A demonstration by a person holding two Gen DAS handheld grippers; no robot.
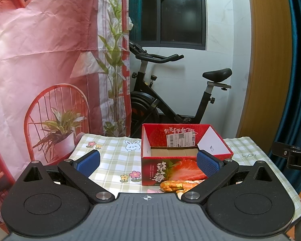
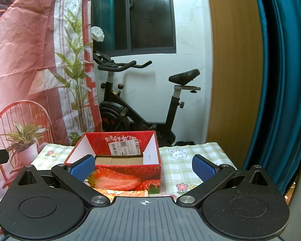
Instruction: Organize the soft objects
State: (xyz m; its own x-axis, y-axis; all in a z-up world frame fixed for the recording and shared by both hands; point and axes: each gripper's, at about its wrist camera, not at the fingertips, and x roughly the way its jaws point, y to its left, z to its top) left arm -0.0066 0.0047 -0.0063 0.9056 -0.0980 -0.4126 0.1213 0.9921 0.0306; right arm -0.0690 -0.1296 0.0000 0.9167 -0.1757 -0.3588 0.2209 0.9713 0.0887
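Note:
A red strawberry-print cardboard box (image 1: 170, 170) stands open on the checked tablecloth (image 1: 114, 160), its brown floor bare. An orange patterned soft object (image 1: 175, 185) lies on the cloth against the box's near side, partly hidden by my gripper body. My left gripper (image 1: 148, 163) hovers above the near table edge, open, blue pads wide apart with nothing between them. In the right wrist view the same box (image 2: 120, 178) sits ahead and left, with the orange soft object (image 2: 118, 192) peeking out below it. My right gripper (image 2: 143, 169) is open and holds nothing.
A black exercise bike (image 1: 170, 92) stands behind the table by a white wall and dark window. A pink printed backdrop (image 1: 40, 60) hangs on the left. A wooden panel (image 2: 234, 60) and teal curtain (image 2: 285, 70) are on the right. The other gripper's tip (image 1: 293, 156) shows at the right edge.

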